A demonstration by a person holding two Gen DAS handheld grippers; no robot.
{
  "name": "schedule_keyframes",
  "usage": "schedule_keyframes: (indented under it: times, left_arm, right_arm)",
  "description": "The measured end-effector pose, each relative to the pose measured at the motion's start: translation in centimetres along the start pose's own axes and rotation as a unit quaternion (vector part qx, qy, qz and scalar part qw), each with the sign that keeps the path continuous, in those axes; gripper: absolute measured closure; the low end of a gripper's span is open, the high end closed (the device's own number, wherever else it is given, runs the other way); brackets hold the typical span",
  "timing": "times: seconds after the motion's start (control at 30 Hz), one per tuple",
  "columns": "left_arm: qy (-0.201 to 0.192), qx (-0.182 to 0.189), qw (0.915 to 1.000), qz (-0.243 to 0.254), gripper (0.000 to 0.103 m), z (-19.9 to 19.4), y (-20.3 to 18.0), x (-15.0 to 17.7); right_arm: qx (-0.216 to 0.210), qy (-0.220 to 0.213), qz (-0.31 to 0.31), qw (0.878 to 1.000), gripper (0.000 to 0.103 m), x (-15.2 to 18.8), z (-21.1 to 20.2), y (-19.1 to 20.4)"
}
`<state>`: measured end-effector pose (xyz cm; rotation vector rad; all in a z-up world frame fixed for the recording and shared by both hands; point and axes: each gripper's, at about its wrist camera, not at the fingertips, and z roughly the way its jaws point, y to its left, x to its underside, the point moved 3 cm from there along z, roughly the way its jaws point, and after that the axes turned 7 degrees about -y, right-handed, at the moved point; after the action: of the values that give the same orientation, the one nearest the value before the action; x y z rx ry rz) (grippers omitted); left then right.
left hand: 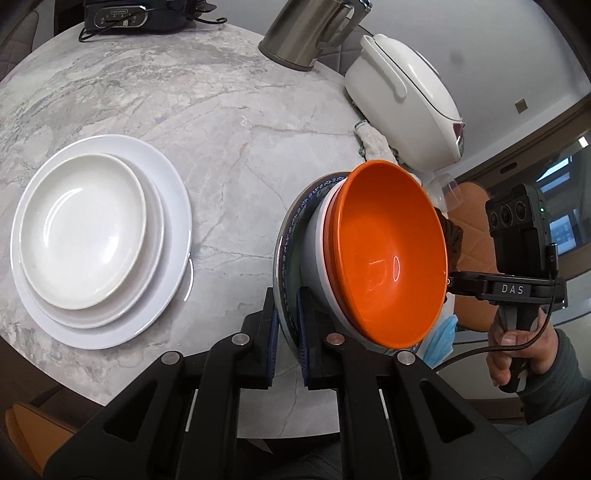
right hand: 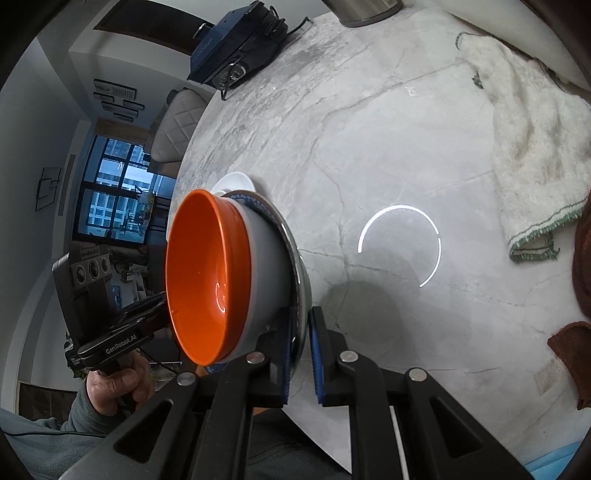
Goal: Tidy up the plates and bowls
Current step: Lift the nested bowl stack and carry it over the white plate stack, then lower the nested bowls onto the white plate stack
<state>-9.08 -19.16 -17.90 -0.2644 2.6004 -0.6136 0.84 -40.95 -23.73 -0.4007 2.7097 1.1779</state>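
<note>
An orange bowl (left hand: pixel 388 266) (right hand: pixel 199 273) sits nested in a white bowl (left hand: pixel 314 251) (right hand: pixel 264 266) on a blue-patterned plate (left hand: pixel 291 221) (right hand: pixel 301 273). The whole stack hangs tilted above the table. My left gripper (left hand: pixel 287 295) is shut on the plate's near rim. My right gripper (right hand: pixel 301 314) is shut on the opposite rim. Each one shows in the other's view, held in a hand: the right gripper (left hand: pixel 448 282) and the left gripper (right hand: pixel 162 306). A stack of three white plates (left hand: pixel 85 229) rests on the table at the left; its edge (right hand: pixel 236 181) peeks out behind the bowls.
On the round marble table (left hand: pixel 221 110) stand a steel kettle (left hand: pixel 303 33), a white rice cooker (left hand: pixel 402 96) and a black appliance (left hand: pixel 129 14) along the far edge. A white cloth (right hand: pixel 535 147) and a brown cloth (right hand: pixel 576 350) lie at the right, a blue face mask (left hand: pixel 441 336) near the edge.
</note>
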Motion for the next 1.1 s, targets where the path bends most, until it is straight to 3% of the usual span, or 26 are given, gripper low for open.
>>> schedule_keyframes:
  times: [0.23, 0.5, 0.8, 1.1]
  left_arm:
    - [-0.028, -0.016, 0.9994, -0.013, 0.096, -5.8, 3.9, -1.5]
    - [-0.044, -0.053, 0.9974, -0.021, 0.096, -10.0, 11.6, -3.3]
    - [-0.02, -0.069, 0.9972, -0.024, 0.095, -7.3, 20.2, -4.7]
    - [0.008, -0.066, 0.9977, -0.011, 0.095, -3.9, 23.2, -5.1]
  right_arm:
    - [-0.024, -0.002, -0.033, 0.999, 0.088, -2.1, 1.5, 5.6]
    - [-0.042, 0.019, -0.062, 0.997, 0.088, -4.4, 8.2, 11.4]
    - [-0.024, 0.037, -0.058, 0.997, 0.088, -6.6, 16.2, 13.4]
    - [-0.001, 0.048, -0.04, 0.998, 0.088, -6.7, 19.7, 12.3]
